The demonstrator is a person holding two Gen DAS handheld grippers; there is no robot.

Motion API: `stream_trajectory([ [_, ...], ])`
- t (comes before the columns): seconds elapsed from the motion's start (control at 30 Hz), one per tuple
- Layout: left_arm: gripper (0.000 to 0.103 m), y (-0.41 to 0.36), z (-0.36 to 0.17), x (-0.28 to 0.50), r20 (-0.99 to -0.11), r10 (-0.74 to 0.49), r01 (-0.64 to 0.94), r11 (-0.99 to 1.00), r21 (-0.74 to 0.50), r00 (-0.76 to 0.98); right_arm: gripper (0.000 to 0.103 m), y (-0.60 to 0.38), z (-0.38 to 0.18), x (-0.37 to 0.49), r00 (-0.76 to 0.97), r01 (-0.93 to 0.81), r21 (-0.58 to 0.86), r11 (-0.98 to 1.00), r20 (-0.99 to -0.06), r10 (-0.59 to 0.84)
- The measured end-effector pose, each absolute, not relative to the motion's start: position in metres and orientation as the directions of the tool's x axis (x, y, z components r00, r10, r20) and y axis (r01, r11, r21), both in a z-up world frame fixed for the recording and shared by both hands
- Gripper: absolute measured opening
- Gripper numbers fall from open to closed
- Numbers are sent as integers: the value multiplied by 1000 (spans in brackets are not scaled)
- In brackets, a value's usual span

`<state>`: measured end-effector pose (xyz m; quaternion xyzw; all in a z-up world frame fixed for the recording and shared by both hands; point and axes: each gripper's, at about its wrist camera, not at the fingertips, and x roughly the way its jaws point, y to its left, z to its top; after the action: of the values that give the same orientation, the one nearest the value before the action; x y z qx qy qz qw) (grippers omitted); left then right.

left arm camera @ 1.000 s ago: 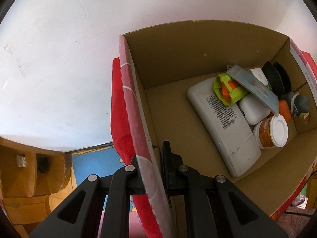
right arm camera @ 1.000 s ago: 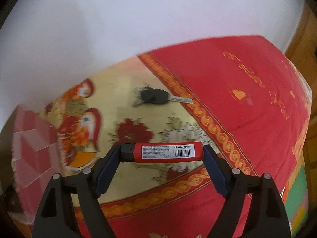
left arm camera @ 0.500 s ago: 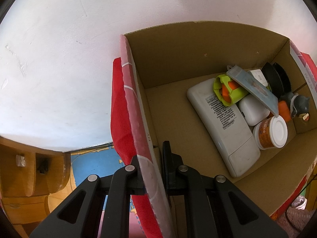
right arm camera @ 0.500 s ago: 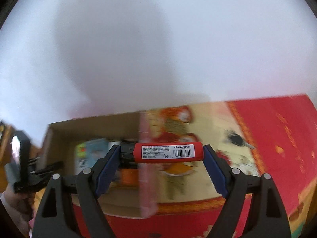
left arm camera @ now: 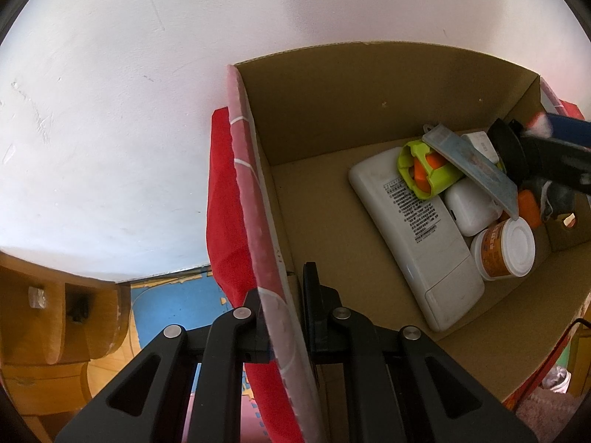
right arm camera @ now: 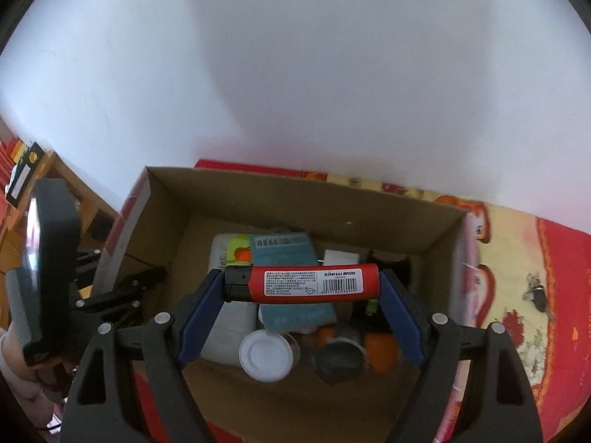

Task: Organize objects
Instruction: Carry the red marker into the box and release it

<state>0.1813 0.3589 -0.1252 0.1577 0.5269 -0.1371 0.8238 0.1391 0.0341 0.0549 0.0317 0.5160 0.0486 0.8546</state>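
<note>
Swinging across from over the tablecloth (right arm camera: 517,258), where the keys (right arm camera: 535,293) lie, the right gripper (right arm camera: 301,289) now hangs above the open box (right arm camera: 306,199), while the left gripper (left arm camera: 286,317) has stayed put, pinched nearly shut on the box's near wall (left arm camera: 258,221). Closest to the right camera, the lighter (right arm camera: 303,282) sits clamped end to end between the blue pads (right arm camera: 201,310), jaws spread wide to span its length. Its long axis runs level across the view, black cap pointing left toward the left gripper, red base pointing right toward the cloth. Below it the box already holds a jar (right arm camera: 266,356), a blue card (right arm camera: 291,280), a remote (left arm camera: 417,236) and other bits crowded toward one end. The end-to-end hold looks the weak point: a knock could pivot the lighter out of the pads. Released from this height it could bounce off the jar lid or the tilted card and land badly. Farther off, the right jaw might clip the box's right wall on the way down.
</note>
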Motion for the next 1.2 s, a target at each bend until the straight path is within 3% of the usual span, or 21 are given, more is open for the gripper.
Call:
stream_trajectory([
  [0.7, 11, 360, -124, 181, -911, -63, 389, 915, 112, 409, 84, 24, 11, 160, 368, -25, 109, 994, -923, 111],
  [1.2, 11, 360, -125, 180, -910, -62, 389, 914, 113, 411, 86, 36, 34, 151, 443, -91, 99, 991, -887, 129],
])
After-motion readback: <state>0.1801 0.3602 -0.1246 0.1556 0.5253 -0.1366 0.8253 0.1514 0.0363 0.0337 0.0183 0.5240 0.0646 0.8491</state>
